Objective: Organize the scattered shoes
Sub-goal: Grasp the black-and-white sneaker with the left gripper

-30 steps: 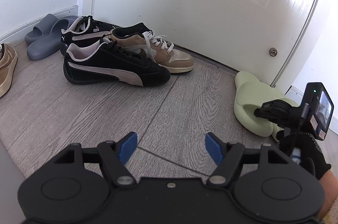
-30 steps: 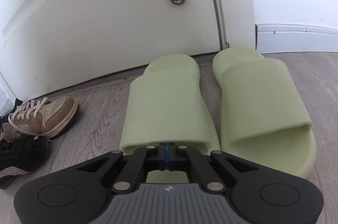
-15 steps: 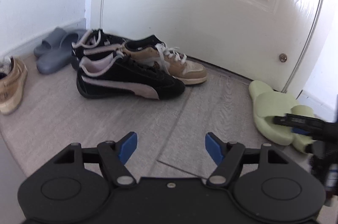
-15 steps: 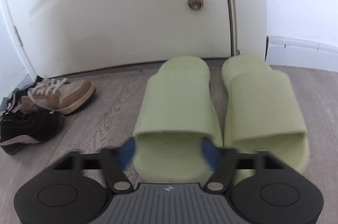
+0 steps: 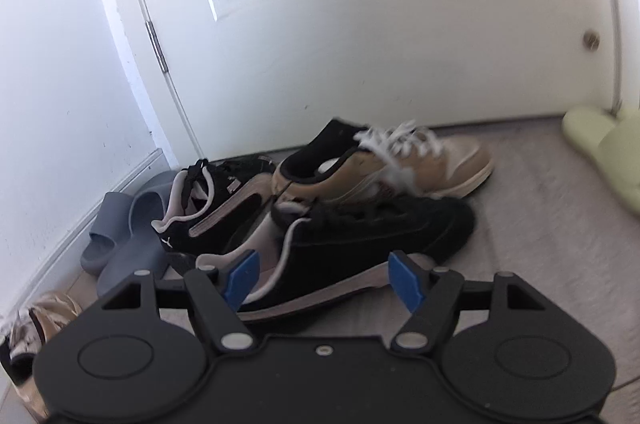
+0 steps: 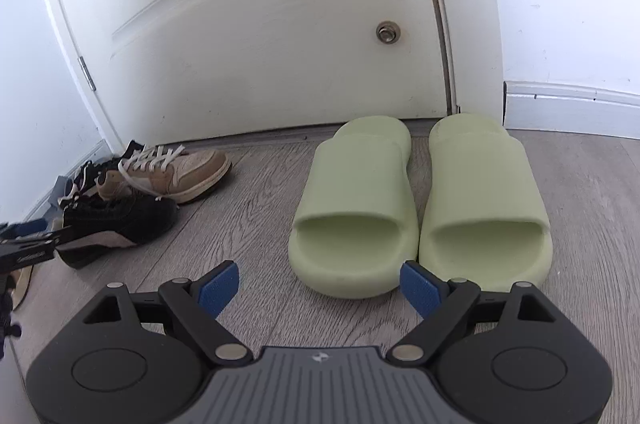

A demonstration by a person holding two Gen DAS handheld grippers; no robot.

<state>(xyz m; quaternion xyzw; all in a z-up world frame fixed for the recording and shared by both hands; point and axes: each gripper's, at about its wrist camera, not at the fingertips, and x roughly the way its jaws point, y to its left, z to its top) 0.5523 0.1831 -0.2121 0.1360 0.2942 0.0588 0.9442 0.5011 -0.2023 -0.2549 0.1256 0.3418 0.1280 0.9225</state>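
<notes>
Near the door: you have the shoes on the wood floor [image 6: 248,224], most of them piled toward the hinge corner.
Left tool: your left tool [image 5: 322,278] is wide open and holds nothing; the blue pads stand on both sides of the black sneaker [image 5: 360,236].
Task thing: this black sneaker lies just in front of the left tool, low on the floor, heel end near the left pad, toe pointing away and to the right.
Long axis: it runs almost across your tool opening, a little diagonal, so I judge you must turn the wrist or take it at the heel collar.
Neighbours: the tan sneaker [image 5: 384,163] lies just behind and touches or overlaps it; the second black sneaker [image 5: 212,207] leans on its left, beside the grey slides [image 5: 124,236].
Right tool: your right tool [image 6: 320,284] is also open and empty, just before the heel of the left green slide [image 6: 352,207].
Green pair: both slides stand side by side, toes at the door [image 6: 240,23]; this pair looks finished.
Nearer hand: the left one, clearly.
Risk: the laces can catch.
</notes>
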